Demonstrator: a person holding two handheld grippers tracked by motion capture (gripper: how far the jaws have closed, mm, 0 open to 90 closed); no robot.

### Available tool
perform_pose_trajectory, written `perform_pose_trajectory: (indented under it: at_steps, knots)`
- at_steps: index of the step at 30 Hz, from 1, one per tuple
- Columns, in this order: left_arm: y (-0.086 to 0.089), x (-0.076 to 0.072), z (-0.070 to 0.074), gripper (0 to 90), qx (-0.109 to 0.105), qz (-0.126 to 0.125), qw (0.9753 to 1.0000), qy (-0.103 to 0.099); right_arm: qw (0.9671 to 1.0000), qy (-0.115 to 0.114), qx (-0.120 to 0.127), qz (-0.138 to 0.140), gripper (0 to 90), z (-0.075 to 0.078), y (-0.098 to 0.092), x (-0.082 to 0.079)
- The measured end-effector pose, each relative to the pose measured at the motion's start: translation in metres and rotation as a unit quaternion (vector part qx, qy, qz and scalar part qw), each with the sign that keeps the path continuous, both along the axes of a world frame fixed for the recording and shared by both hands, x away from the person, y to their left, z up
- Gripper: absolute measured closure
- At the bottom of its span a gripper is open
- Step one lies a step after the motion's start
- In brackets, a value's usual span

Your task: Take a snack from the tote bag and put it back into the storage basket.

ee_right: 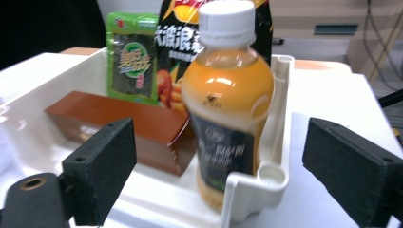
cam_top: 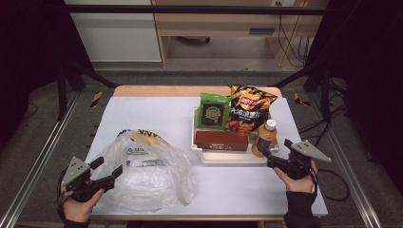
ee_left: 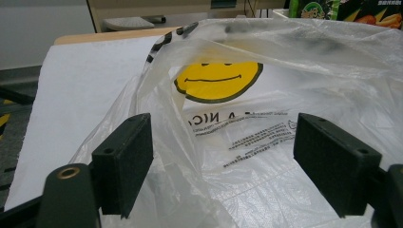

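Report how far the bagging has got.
Nothing is bagged yet. The bottle, brown box, green packet and chips stand in the white tray. The open left tongs face the plastic bag; the open right tongs face the bottle.

Lab recording setup: white counter (cam_top: 152, 114) stood inside a black metal frame (cam_top: 190, 9), black curtains (cam_top: 28, 42) at sides, loose cables (cam_top: 290, 42) on grey floor (cam_top: 47, 142).

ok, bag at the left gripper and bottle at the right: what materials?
Bag: thin clear plastic film, glossy; crinkled, its print shows through. Bottle: likely clear plastic, shiny highlights, orange drink visible inside, white ribbed cap, dark label. Both grippers open.
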State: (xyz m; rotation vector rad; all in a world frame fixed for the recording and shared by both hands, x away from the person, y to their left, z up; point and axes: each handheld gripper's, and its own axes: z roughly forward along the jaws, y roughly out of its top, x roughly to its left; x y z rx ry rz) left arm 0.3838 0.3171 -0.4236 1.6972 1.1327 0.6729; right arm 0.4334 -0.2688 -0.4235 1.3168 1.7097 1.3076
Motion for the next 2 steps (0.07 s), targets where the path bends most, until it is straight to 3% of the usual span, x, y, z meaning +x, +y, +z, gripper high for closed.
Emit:
perform_pose_trajectory:
  at_steps: [2]
  knots:
    - [0.0003, 0.0006, -0.0012, 20.7, 0.001, 0.002, 1.0000, 0.001, 1.0000, 0.004, 0.003, 0.006, 11.9, -0.0021, -0.0024, -0.0052]
